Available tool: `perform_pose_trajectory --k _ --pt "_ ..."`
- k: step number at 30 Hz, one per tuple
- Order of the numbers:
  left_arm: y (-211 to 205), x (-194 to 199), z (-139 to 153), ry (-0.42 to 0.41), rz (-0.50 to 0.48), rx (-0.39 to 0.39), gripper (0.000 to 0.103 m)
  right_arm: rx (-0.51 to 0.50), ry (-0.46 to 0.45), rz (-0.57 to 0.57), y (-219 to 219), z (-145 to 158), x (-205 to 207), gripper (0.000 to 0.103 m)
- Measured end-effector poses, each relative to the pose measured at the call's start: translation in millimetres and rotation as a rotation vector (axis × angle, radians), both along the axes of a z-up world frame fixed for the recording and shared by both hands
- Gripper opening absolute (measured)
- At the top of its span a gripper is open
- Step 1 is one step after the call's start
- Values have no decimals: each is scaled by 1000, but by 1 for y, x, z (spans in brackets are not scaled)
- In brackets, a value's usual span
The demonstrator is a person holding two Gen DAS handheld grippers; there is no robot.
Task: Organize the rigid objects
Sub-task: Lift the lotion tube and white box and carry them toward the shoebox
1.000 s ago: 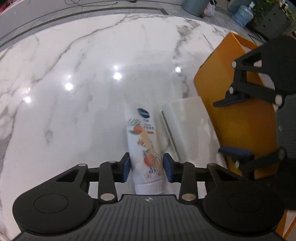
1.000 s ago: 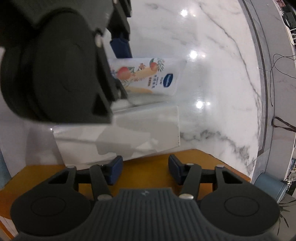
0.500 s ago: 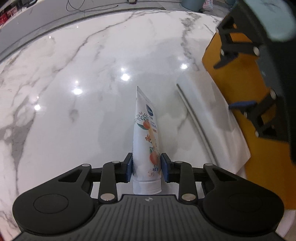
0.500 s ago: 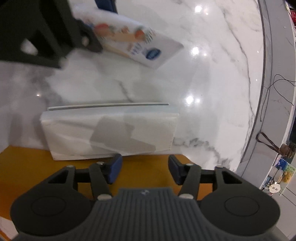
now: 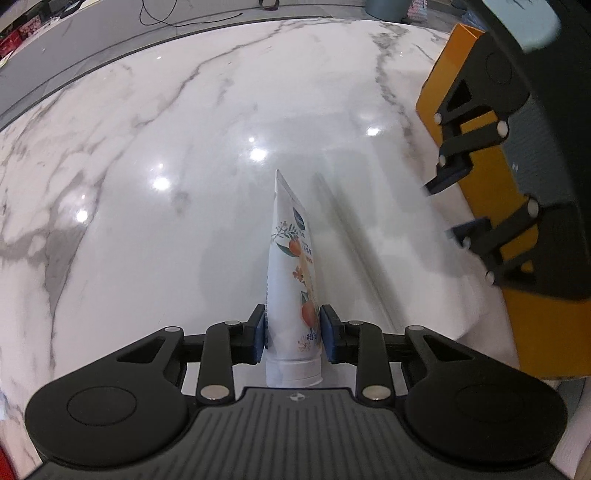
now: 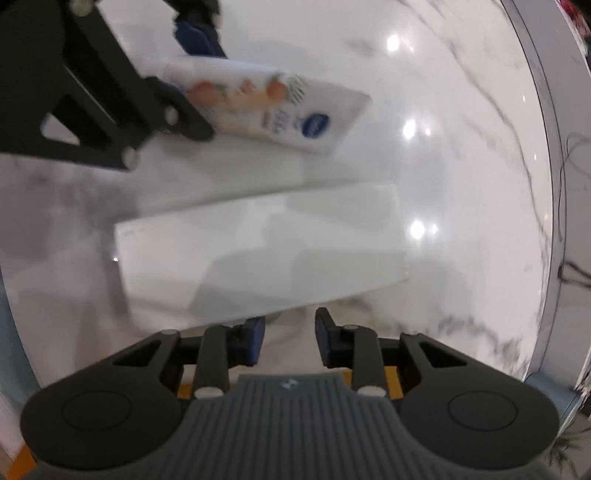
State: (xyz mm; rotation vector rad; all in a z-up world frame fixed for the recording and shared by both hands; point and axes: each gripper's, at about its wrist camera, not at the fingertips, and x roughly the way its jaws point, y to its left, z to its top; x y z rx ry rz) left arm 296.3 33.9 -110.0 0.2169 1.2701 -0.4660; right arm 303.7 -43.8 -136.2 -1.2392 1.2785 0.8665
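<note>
- Progress: early, nothing visibly sorted yet.
- Left gripper (image 5: 293,334) clamped near cap end of white plastic tube with orange fruit print (image 5: 293,266), held above glossy marble table (image 5: 147,184).
- Right gripper (image 6: 290,338) closing, jaws empty, at near edge of flat white rectangular box (image 6: 258,258) on table.
- Orange container (image 5: 491,206) just beside box; likely destination.
- Left to do: tube and box both unplaced.

Tube (image 5: 291,280) now lifted, right claw (image 6: 289,341) closing.

white marble table (image 5: 147,184) | black cable on floor (image 5: 173,18)
</note>
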Motion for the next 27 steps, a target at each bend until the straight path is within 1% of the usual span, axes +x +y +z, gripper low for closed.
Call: perform_pose_trajectory --k 3,6,10,13,15,18,20,23,24,26,27 --pt "6 -1 -1 4 11 1 34 22 -11 51 13 2 -12 29" --pt "12 -4 -2 6 19 -2 34 82 -3 23 22 8 -15 29" --pt "20 -9 -3 6 25 -7 34 118 -48 0 26 13 -17 29" --pt "24 -13 -5 -6 16 -33 33 161 -53 -79 23 20 -13 30" --pt "26 -15 -5 -13 12 -54 33 164 -62 -101 21 20 -11 30" --pt "27 -20 -4 19 3 -106 31 124 -74 -119 21 18 -11 32" --pt "24 -23 -5 22 -3 -110 31 117 -80 -172 16 18 -1 34" --pt "32 -23 -5 33 42 -126 31 154 -94 -302 7 29 10 41" --pt "35 -22 -5 25 59 -118 31 168 -112 -350 5 33 13 47" --pt "41 -20 -3 -18 76 -80 31 214 -132 -433 -2 43 13 50" --pt "43 -18 -3 -42 80 -54 31 242 -139 -475 -3 45 16 57"
